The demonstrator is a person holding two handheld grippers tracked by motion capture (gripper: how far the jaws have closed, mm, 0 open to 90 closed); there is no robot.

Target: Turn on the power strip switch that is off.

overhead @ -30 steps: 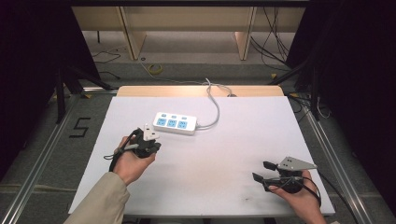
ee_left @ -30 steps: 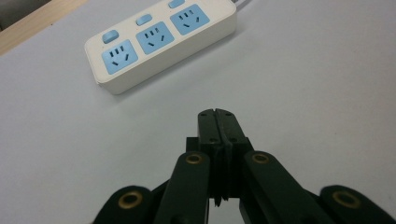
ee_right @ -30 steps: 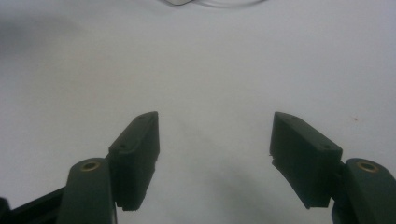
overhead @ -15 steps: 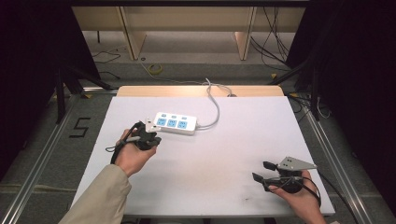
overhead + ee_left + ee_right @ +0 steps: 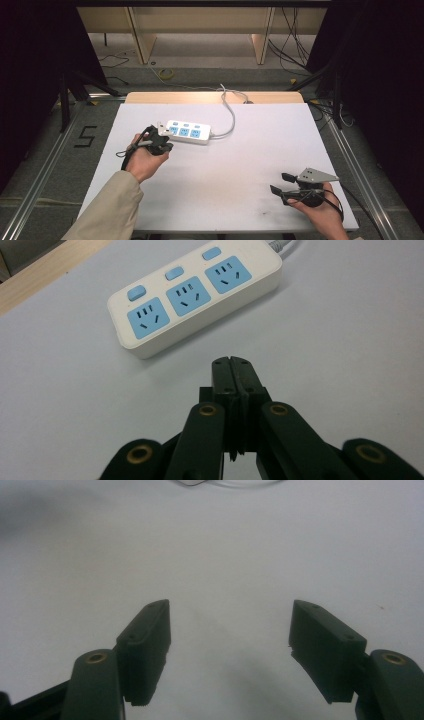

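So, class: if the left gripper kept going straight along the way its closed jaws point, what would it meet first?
Probably the near end of the white power strip, just ahead of the left gripper. Bare tabletop lies between them; the exact gap is hard to judge.

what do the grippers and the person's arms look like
Both grippers are black with two flat, blocky jaws on arms with brass-coloured pivot rivets. The right gripper carries a grey three-cornered plate on top; the left gripper trails a black cable. The left arm wears a beige sleeve.
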